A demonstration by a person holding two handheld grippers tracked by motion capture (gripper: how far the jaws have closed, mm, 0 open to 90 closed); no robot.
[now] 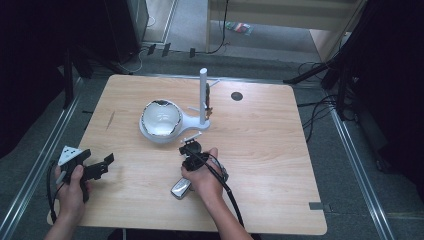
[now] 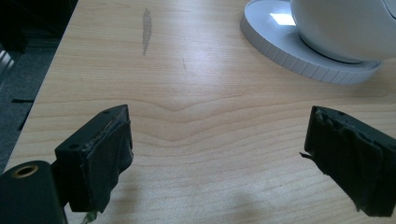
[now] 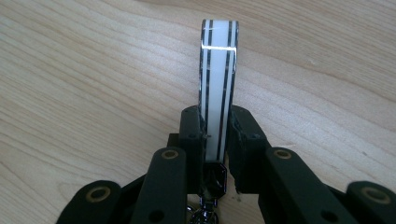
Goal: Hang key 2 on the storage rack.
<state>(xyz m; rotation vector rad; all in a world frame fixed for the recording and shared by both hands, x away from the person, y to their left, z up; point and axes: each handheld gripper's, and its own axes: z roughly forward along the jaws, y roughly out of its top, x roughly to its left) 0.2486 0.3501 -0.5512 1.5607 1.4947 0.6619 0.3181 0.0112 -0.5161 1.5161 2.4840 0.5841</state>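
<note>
Now my right claw (image 3: 216,135) was clamped on a black-striped white keychain tag (image 3: 217,84), held just above the surface (image 1: 260,150); my left claw (image 2: 217,154) stood apart, empty. I judged hanging it on the white peg stand (image 1: 203,97) came next, its pegs (image 1: 192,136) and bowl (image 1: 161,119) crowding the approach.

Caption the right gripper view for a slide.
Right gripper jaws clamp a white, black-striped strip above the wooden table.

A white tag (image 3: 218,79) with thin black lengthwise stripes sits in the black right tool (image 3: 218,140), the left tool (image 2: 219,154) is black too, the bowl (image 1: 161,119) and stand (image 1: 203,95) are white, and the counter (image 1: 260,150) is pale wood-grain.
</note>
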